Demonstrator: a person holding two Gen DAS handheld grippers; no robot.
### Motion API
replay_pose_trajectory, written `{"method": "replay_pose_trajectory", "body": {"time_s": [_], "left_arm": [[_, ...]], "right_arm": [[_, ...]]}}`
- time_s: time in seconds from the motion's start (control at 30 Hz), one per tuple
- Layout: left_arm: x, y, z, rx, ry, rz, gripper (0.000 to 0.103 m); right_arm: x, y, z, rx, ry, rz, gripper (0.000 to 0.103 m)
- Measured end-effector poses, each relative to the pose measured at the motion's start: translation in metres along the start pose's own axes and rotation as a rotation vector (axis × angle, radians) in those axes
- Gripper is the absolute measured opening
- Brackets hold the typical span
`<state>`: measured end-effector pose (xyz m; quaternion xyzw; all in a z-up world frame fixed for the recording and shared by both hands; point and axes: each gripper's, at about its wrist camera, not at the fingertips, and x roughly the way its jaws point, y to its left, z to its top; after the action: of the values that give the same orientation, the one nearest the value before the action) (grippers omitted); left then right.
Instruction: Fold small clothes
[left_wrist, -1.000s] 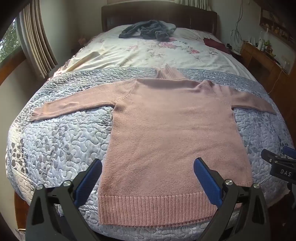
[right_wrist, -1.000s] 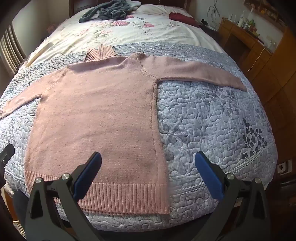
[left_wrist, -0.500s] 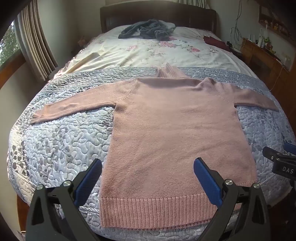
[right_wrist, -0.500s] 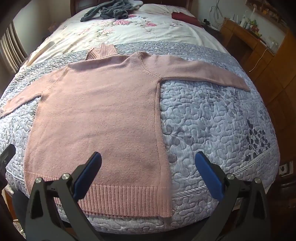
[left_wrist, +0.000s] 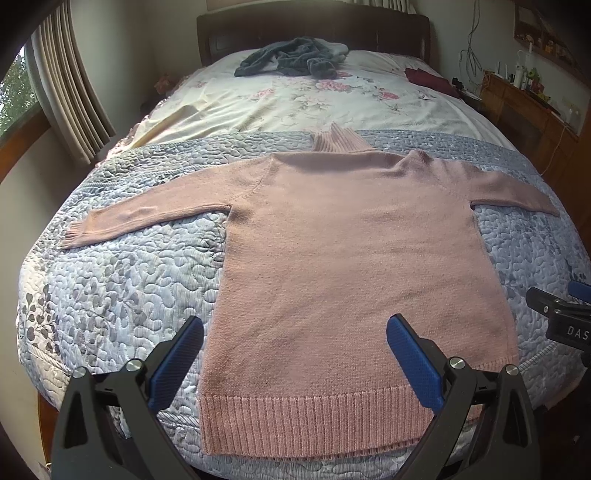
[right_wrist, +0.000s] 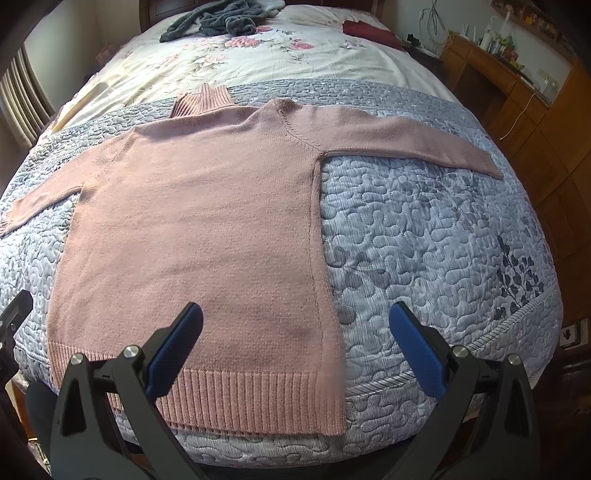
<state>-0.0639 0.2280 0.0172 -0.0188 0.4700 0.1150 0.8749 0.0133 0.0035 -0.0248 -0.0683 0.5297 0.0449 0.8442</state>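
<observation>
A pink knit sweater (left_wrist: 351, 266) (right_wrist: 199, 229) lies flat on the grey quilted bedspread, both sleeves spread out sideways and the ribbed hem at the near edge of the bed. My left gripper (left_wrist: 295, 332) hovers open above the hem, over the sweater's lower left part, holding nothing. My right gripper (right_wrist: 295, 328) is open too, above the sweater's lower right corner and side seam, with nothing between its blue pads. The right gripper's tip (left_wrist: 554, 314) shows at the right edge of the left wrist view.
A grey quilt (left_wrist: 110, 288) covers the near half of the bed; a floral sheet (left_wrist: 295, 99) lies beyond. A heap of dark grey clothes (left_wrist: 291, 61) and a dark red cloth (left_wrist: 428, 79) sit near the headboard. Wooden furniture (right_wrist: 517, 92) stands right, curtains (left_wrist: 70, 85) left.
Both views have drawn back and risen slightly, so the sweater's hem sits a bit lower in frame. Both grippers stay open and the sweater has not moved.
</observation>
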Motion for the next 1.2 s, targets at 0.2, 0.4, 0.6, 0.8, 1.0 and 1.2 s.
{"method": "replay_pose_trajectory", "body": {"time_s": [0.2,0.4,0.6,0.8,1.0,1.2], "left_arm": [[0.0009,-0.0003,-0.0005,0.003,0.0,0.003,0.099],[0.001,-0.0011,-0.0003,0.01,-0.003,0.007,0.099],[0.0013,-0.0002,-0.0003,0.009,-0.003,0.01,0.099],[0.0019,-0.0001,-0.0003,0.009,-0.002,0.014,0.099],[0.0016,0.0012,-0.0002,0.012,-0.003,0.022,0.099],[0.0014,0.0009,-0.001,0.016,-0.004,0.028,0.099]], "right_arm": [[0.0019,-0.0024,0.0005,-0.001,0.002,0.003,0.1],[0.0021,-0.0023,0.0005,0.0,0.001,0.005,0.1],[0.0016,-0.0026,0.0014,0.002,0.002,0.006,0.1],[0.0018,-0.0032,0.0039,0.0,0.0,0.006,0.1],[0.0011,-0.0036,0.0045,-0.001,-0.004,0.006,0.1],[0.0008,-0.0034,0.0044,-0.001,-0.006,0.008,0.1]]}}
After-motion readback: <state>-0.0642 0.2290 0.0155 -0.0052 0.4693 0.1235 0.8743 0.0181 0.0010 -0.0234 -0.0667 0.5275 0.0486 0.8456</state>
